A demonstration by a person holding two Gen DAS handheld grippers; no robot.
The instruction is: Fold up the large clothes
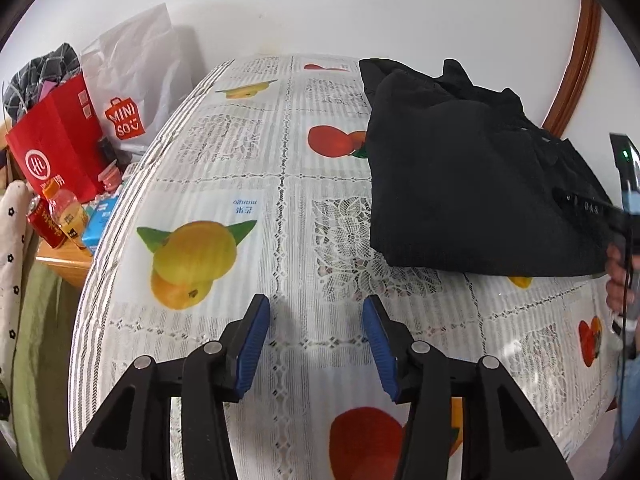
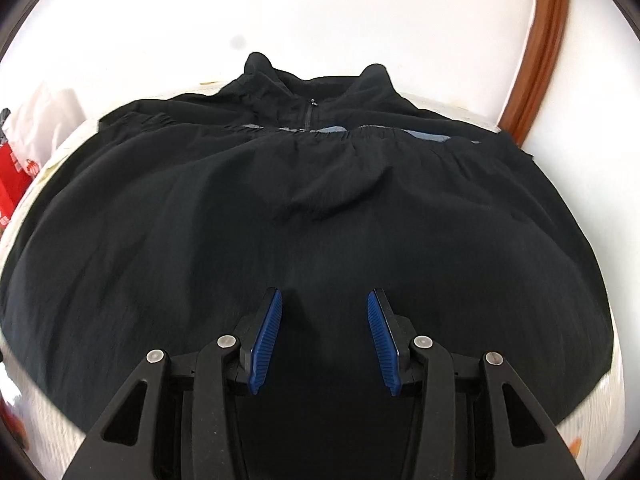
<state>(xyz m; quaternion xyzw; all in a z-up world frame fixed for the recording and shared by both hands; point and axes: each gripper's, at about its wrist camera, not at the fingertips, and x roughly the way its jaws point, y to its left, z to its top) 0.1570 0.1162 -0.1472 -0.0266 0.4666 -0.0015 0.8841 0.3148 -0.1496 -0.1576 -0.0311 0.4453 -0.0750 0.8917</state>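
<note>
A black jacket lies folded into a compact block at the far right of a table covered in a fruit-print cloth, its hem doubled up below the collar. The left gripper hovers over bare cloth, jaws apart and empty; the right gripper, jaws also apart, sits above the fabric. The folding appears largely done, with perhaps one fold or some smoothing left.
</note>
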